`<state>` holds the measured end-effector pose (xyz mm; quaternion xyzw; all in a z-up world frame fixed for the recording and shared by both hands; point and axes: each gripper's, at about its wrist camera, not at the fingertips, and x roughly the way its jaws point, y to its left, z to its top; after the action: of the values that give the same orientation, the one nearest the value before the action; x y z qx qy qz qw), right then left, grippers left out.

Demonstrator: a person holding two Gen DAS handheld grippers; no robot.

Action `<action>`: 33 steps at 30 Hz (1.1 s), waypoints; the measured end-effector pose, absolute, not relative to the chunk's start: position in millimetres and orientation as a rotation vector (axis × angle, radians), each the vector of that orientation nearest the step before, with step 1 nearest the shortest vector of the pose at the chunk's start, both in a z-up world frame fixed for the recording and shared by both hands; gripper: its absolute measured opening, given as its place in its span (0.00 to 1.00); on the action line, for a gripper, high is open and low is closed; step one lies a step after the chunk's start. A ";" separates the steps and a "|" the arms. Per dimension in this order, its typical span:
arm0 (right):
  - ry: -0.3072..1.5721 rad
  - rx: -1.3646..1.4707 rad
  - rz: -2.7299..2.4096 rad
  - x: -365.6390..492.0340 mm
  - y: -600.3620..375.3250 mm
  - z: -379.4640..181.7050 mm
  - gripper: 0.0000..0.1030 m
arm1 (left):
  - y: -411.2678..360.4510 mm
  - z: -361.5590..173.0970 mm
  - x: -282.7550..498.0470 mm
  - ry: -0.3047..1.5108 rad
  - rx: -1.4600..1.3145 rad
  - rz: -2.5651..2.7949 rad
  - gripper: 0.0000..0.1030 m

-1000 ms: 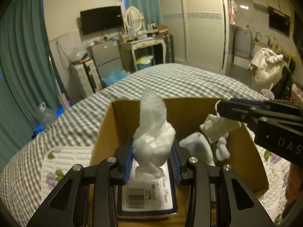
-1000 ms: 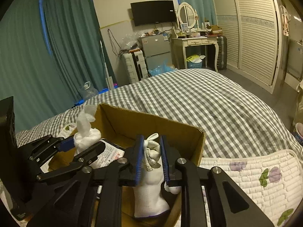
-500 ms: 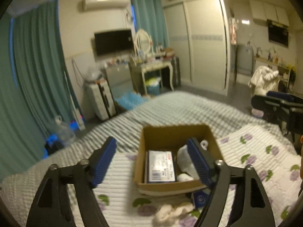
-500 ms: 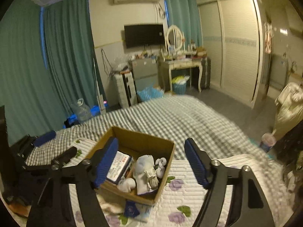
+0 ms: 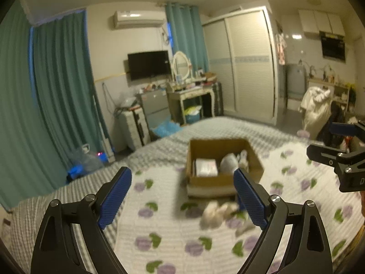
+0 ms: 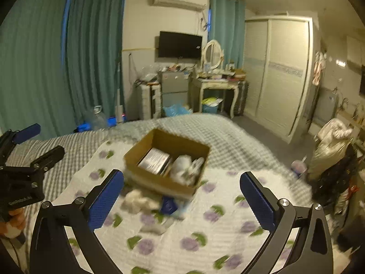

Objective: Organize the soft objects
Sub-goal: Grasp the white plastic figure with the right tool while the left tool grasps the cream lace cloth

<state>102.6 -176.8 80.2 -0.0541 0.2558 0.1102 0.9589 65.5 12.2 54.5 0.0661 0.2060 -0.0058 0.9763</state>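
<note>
One open brown cardboard box (image 5: 224, 178) sits on the one white quilt with purple flowers and green leaves (image 5: 182, 239). Inside the box there is one flat white printed packet (image 6: 155, 161) and a blurred heap of white soft cloth (image 6: 183, 167); how many pieces make up the heap cannot be told. In front of the box lie one blurred cream soft bundle (image 6: 136, 202) and one small dark blue packet (image 6: 168, 205). Two black grippers with blue ribbed pads are in view: the left gripper (image 5: 182, 199) and the right gripper (image 6: 182, 199), each with two fingers set wide apart and nothing between them.
</note>
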 end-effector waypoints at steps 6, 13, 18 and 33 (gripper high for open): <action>0.569 -0.070 0.236 105.0 -161.7 3.8 0.99 | 21.4 -14.2 73.1 0.509 0.061 -0.025 0.89; 0.667 -0.099 0.215 133.6 -140.3 -89.0 0.99 | 29.8 -80.4 91.0 0.605 0.052 0.005 0.89; 0.760 -0.092 0.219 167.1 -127.1 -143.0 0.98 | 30.0 -106.9 104.2 0.657 0.053 -0.020 0.89; 0.828 -0.036 0.208 191.3 -133.0 -178.0 0.39 | 27.5 -140.9 119.7 0.756 -0.002 -0.048 0.89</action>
<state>191.3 -133.0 -178.0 -0.0177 0.4014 0.1009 0.9102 119.7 27.5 -140.9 -0.0008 0.3690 -0.0232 0.9291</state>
